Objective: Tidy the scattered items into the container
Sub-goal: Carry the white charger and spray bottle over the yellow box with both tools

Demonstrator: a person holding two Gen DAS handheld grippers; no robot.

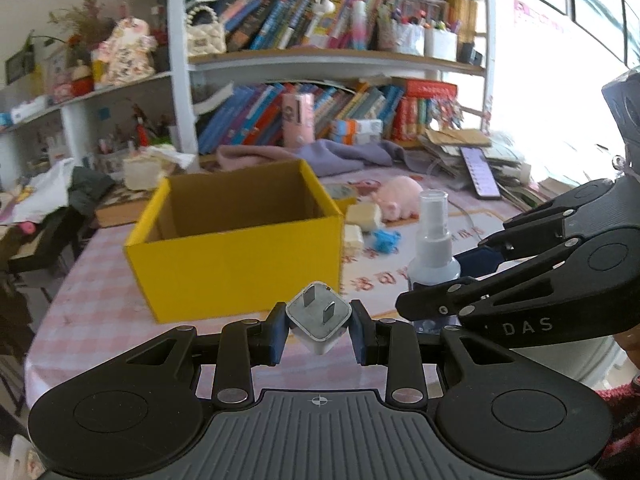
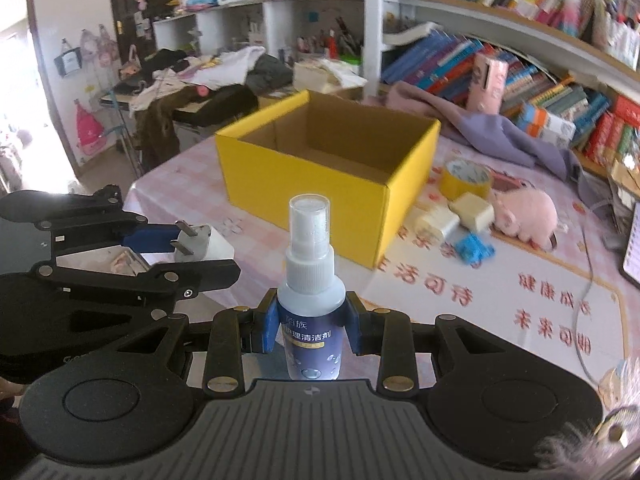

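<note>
- Charger plug point(image 1: 319, 316), white with two metal prongs pointing up, is sitting clamped in the left gripper point(image 1: 319, 330) at six o'clock of its view.
- Right gripper point(image 2: 310, 330) is gripping an upright spray bottle point(image 2: 310, 280) with a clear cap.
- Yellow box point(image 2: 328, 160) at twelve o'clock is standing open, its visible inside showing nothing.
- Pink checked tablecloth point(image 2: 180, 192) is lying beneath; bookshelves point(image 1: 320, 32) are standing behind.
</note>
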